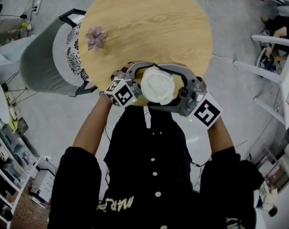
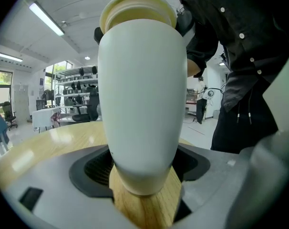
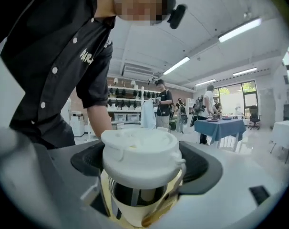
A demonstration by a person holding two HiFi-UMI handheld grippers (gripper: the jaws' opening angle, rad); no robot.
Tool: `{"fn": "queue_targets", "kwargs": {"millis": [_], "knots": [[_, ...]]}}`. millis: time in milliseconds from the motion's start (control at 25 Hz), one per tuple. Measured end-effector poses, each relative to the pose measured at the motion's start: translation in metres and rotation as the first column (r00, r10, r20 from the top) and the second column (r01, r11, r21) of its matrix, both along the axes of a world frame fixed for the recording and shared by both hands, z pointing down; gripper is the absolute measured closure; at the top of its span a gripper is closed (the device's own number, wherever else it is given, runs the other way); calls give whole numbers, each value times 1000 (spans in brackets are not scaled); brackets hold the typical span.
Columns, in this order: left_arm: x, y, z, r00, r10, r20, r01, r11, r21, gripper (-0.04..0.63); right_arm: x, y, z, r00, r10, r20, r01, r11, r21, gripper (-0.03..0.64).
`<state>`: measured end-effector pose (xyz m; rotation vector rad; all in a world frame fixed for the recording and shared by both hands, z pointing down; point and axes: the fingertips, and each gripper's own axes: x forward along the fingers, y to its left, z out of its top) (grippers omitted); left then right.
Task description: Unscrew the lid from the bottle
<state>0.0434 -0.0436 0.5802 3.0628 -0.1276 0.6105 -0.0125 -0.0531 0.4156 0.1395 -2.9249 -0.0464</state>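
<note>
The white round plastic lid [image 3: 139, 156] sits at frame centre over the white tapered bottle's [image 2: 142, 99] mouth, a dark gap beneath, pinched by the right gripper [image 3: 141, 164]. The left gripper [image 2: 143, 168] clamps the bottle's lower body at the round wooden table's [image 1: 149, 23] near edge.

Both bare forearms reach forward from the chest, the left forearm [image 1: 92, 125] and right forearm [image 1: 220, 130] angled inward so the two grippers meet facing each other. The left gripper [image 2: 143, 173] clamps its wide-set pads on the bottle [image 2: 142, 94] low on its body; the right gripper [image 3: 140, 168] grips the lid [image 3: 139, 151] the same way.
</note>
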Motion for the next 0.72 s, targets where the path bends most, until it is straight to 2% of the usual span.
{"fn": "queue_targets", "kwargs": {"millis": [200, 440, 600, 720], "knots": [[-10, 0, -5, 998, -51, 34, 52, 998, -32, 211, 13, -5, -29, 995, 87, 46, -83, 994, -77, 150], [-45, -7, -39, 985, -159, 62, 162, 986, -42, 196, 21, -5, -80, 985, 160, 68, -153, 983, -99, 150], [-75, -1, -63, 974, -191, 119, 199, 979, -51, 196, 26, -1, -111, 974, 214, 79, -202, 970, -133, 150], [-92, 1, -92, 969, -216, 122, 223, 974, -43, 199, 31, -6, -136, 959, 274, 77, -265, 958, -111, 150]]}}
